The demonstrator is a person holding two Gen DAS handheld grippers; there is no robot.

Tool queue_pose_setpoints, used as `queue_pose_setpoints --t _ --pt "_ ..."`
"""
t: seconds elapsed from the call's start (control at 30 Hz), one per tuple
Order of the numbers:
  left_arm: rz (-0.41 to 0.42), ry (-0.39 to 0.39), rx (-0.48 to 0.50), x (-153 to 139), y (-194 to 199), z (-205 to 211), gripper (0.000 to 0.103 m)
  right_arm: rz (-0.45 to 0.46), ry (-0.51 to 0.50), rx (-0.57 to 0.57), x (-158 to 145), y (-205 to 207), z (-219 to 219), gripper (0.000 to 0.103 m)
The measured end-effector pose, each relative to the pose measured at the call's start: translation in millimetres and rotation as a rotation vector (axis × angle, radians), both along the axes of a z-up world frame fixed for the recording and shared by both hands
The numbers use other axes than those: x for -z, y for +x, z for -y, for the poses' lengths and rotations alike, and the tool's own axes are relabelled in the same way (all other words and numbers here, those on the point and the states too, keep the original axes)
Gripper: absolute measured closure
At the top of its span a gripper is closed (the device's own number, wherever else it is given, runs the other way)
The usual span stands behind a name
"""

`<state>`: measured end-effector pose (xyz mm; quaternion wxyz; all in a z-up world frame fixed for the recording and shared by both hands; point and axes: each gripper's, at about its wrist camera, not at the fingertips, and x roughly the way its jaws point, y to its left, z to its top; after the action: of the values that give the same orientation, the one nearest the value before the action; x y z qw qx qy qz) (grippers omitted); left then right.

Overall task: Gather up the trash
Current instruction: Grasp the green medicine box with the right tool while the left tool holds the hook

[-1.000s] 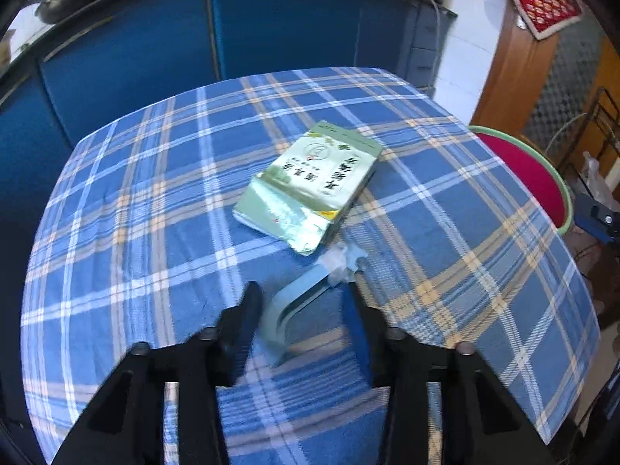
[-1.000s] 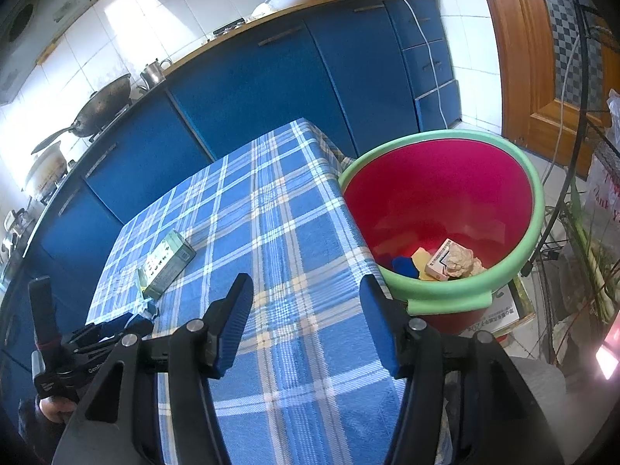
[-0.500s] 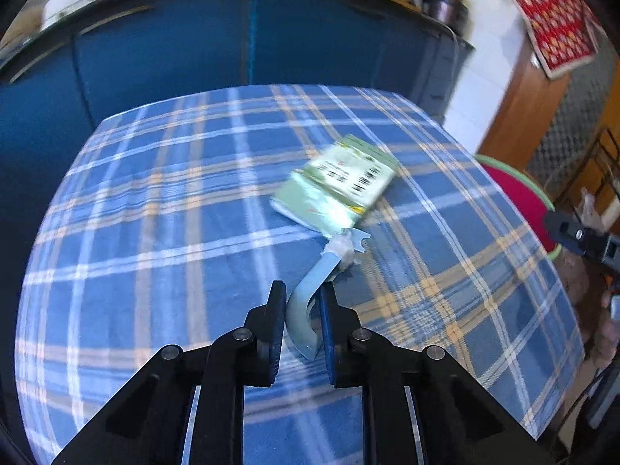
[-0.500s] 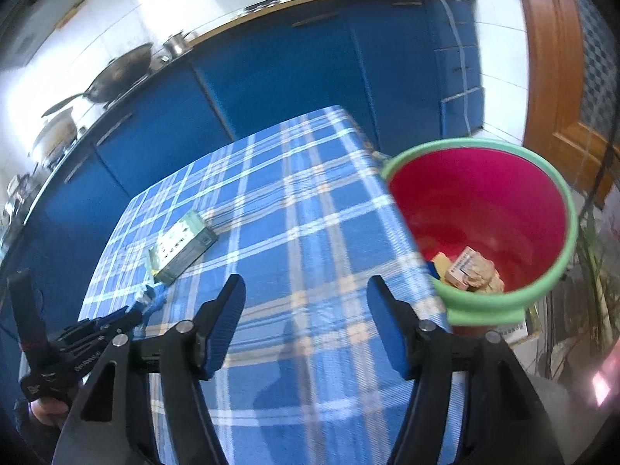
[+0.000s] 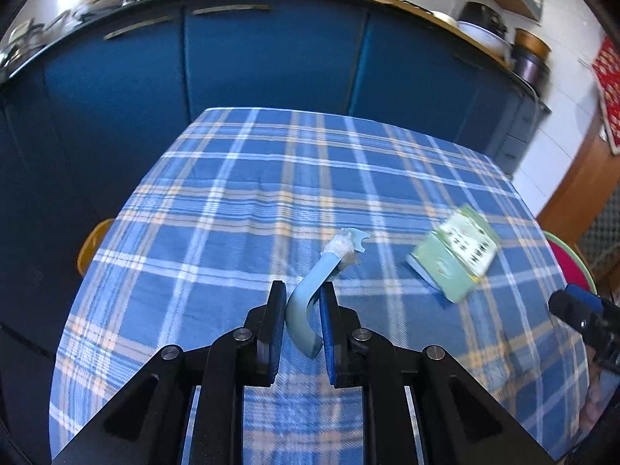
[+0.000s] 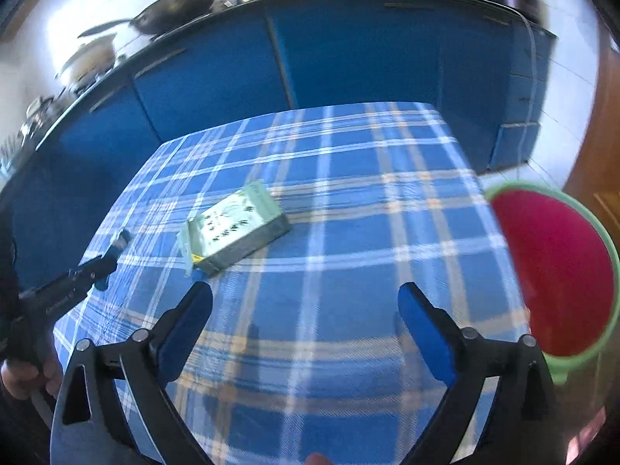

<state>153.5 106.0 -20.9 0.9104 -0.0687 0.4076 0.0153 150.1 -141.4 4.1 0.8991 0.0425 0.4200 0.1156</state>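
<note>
left tongs (image 5: 300, 316) clamped on pale blue curved plastic piece (image 5: 310, 294) above checked counter (image 5: 232, 209); right tongs (image 6: 306, 302) opening, nothing btwn, near green packet (image 6: 236, 228).

Blue cabinets (image 5: 267, 58) (wok (image 6: 176, 4) above), plaid tablecloth (image 5: 240, 193)

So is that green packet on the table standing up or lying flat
Lying flat. The green packet rests on its broad face on the checked tablecloth, printed side up, with no hand-held gripper touching it.
</note>
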Motion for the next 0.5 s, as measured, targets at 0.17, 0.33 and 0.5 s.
queue_pose_setpoints --t 0.17,0.33,0.5 --pt "0.0 -0.014 -0.033 4 7 -6 0.085 0.028 -0.053 -0.068 3 18 -23 0.002" --pt "0.0 -0.029 -0.054 8 12 -9 0.085 0.017 -0.087 -0.167 9 36 -46 0.002" --pt "-0.013 -0.044 -0.066 14 14 -13 0.085 -0.011 -0.176 -0.231 24 53 -68 0.002"
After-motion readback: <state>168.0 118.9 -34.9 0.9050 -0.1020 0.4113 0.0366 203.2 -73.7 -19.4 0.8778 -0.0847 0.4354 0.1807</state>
